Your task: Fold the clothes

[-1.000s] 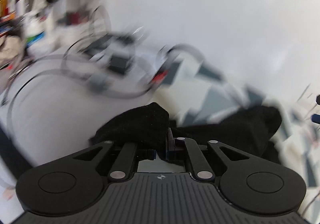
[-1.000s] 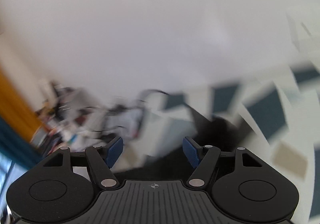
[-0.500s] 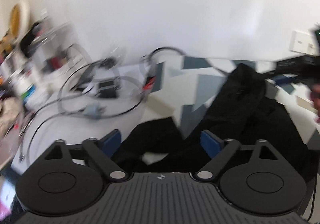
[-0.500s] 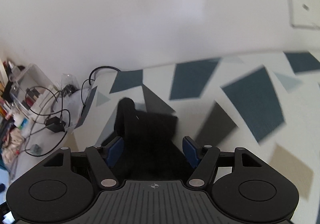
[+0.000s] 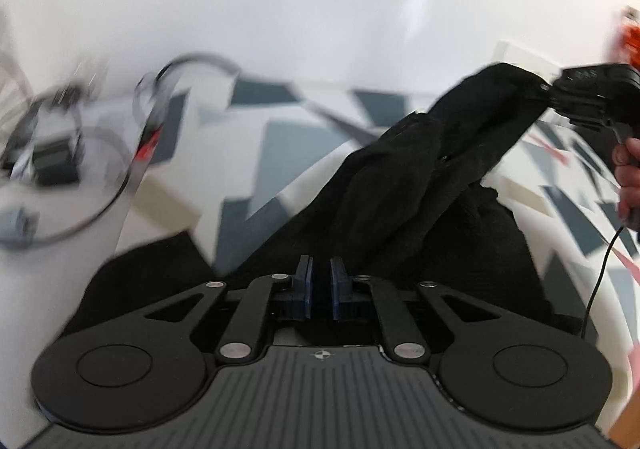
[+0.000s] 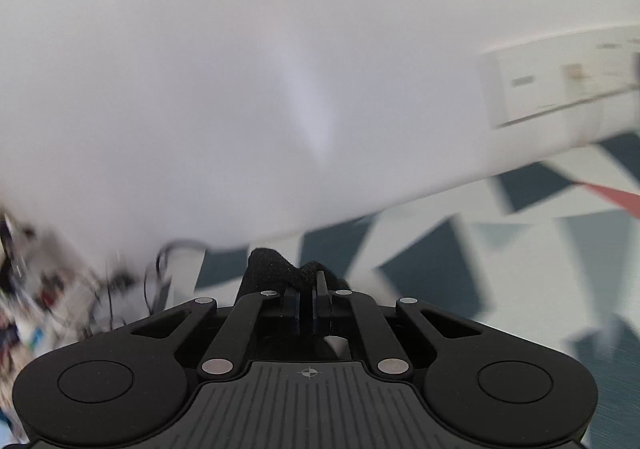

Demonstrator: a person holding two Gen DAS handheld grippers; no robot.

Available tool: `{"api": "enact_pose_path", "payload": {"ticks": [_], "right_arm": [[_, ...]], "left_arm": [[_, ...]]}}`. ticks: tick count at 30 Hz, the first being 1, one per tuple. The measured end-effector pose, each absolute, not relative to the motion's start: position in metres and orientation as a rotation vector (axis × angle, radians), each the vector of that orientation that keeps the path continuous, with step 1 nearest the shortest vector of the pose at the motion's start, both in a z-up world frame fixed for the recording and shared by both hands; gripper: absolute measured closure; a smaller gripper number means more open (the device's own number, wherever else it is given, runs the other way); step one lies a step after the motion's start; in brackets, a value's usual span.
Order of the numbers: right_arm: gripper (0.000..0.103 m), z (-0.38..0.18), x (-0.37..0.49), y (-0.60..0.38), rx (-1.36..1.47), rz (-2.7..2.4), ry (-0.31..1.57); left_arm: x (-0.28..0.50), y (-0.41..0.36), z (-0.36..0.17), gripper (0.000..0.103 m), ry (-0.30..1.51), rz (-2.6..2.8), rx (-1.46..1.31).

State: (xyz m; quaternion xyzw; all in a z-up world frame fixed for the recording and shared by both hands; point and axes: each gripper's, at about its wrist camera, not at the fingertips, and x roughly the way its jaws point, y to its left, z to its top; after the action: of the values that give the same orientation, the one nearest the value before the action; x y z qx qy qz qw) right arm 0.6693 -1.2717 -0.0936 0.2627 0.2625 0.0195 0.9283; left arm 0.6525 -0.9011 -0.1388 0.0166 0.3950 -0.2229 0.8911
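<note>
A black garment (image 5: 404, 185) is stretched diagonally over the patterned bedcover (image 5: 276, 137), its far end clamped in the right gripper (image 6: 308, 289), its near end between the closing left gripper (image 5: 320, 281) fingers.

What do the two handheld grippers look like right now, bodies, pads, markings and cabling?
The left gripper and the right gripper look alike: matte black ribbed bodies, two round discs, silver pivot pins, a small crosshair mark, dark blue pads. In the left wrist view the right gripper shows raised lettering too blurred to read, and a thin black cable hangs below it.
</note>
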Motion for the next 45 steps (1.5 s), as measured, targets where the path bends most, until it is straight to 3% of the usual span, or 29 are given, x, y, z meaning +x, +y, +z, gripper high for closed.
{"api": "enact_pose_path", "payload": {"ticks": [5,6,7,8,9,11,21,22,23,24,31,32,33,35,39,45], "right_arm": [[0.097,-0.104,0.558,-1.330,0.589,-0.114,0.562],[0.096,-0.110,0.538,-1.334,0.571,-0.163,0.586],[0.096,-0.118,0.520,-1.338,0.560,-0.202,0.610],[0.096,-0.127,0.505,-1.342,0.569,-0.232,0.630],[0.096,-0.134,0.493,-1.345,0.594,-0.264,0.643],[0.095,-0.147,0.473,-1.350,0.638,-0.307,0.656],[0.069,-0.154,0.443,-1.348,0.709,-0.323,0.579],[0.068,-0.153,0.442,-1.350,0.707,-0.322,0.574],[0.067,-0.152,0.440,-1.351,0.703,-0.322,0.569],[0.066,-0.151,0.440,-1.352,0.688,-0.319,0.569],[0.063,-0.161,0.470,-1.352,0.651,-0.265,0.604],[0.072,-0.164,0.478,-1.353,0.668,-0.257,0.619],[0.095,-0.166,0.487,-1.355,0.685,-0.249,0.633],[0.098,-0.160,0.504,-1.359,0.724,-0.241,0.627],[0.098,-0.104,0.539,-1.359,0.704,-0.161,0.479],[0.098,0.036,0.575,-1.339,0.601,-0.002,0.205]], "left_arm": [[0.641,-0.924,-0.143,0.093,0.836,-0.582,0.099],[0.642,-0.934,-0.144,0.086,0.830,-0.600,0.136],[0.643,-0.944,-0.145,0.068,0.825,-0.619,0.172],[0.644,-0.953,-0.145,0.043,0.817,-0.636,0.205],[0.647,-0.962,-0.145,0.036,0.798,-0.656,0.228],[0.654,-0.986,-0.141,0.035,0.748,-0.713,0.264],[0.676,-1.128,-0.138,0.034,0.723,-0.938,0.456],[0.678,-1.135,-0.141,0.044,0.747,-0.937,0.460],[0.680,-1.141,-0.144,0.089,0.777,-0.933,0.455],[0.683,-1.142,-0.146,0.097,0.812,-0.916,0.419],[0.672,-1.088,-0.120,0.098,0.729,-0.772,0.242],[0.672,-1.078,-0.112,0.098,0.711,-0.749,0.232],[0.673,-1.068,-0.103,0.098,0.693,-0.725,0.221],[0.678,-1.046,-0.081,0.098,0.659,-0.676,0.181],[0.684,-1.007,-0.030,0.098,0.546,-0.580,0.094],[0.660,-0.954,0.065,0.099,0.266,-0.466,-0.062]]}}
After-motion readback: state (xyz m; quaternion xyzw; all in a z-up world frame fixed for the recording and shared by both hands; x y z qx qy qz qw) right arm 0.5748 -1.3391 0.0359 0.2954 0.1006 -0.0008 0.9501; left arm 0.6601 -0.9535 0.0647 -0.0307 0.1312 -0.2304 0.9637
